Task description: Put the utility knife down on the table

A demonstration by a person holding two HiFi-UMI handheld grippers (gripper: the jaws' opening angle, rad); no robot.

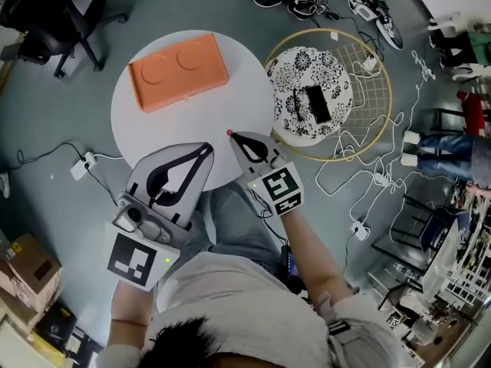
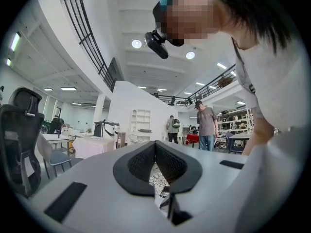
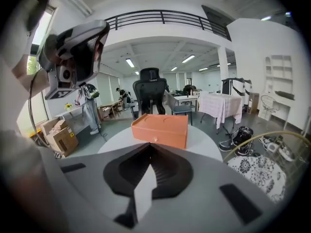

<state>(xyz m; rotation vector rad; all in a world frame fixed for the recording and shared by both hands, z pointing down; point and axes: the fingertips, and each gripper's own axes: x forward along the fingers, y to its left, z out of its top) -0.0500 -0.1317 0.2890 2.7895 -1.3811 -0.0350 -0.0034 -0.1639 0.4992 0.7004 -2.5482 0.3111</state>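
At far left, a black office chair on the grey floor, with cardboard boxes lower down and a white plug block on its cable near the rim of the round white surface. On the far half of that surface, an orange box with two round dents in its lid, lying flat and well apart from both tools. Over the near left edge, the left hand-held gripper, angled up and to the right, tips pressed together with nothing between the pads; same closed look in its own view, with only a sliver of patterned mat showing through the slit behind the tips, and two people standing far off in the hall. Just to the right, close beside it, the right hand-held gripper, tips over the near edge of the surface and drawn in on the utility knife: from above, only a small red end poking past the tips; in its own view, a slim pale-grey strip lying lengthwise between the black pads, pointing towards the orange box. Knife held above the surface, not lying on it. Further right, on the floor, a round black-and-white patterned mat carrying a flat black item, ringed by a gold hoop with a wire grid, amid loose white cables.
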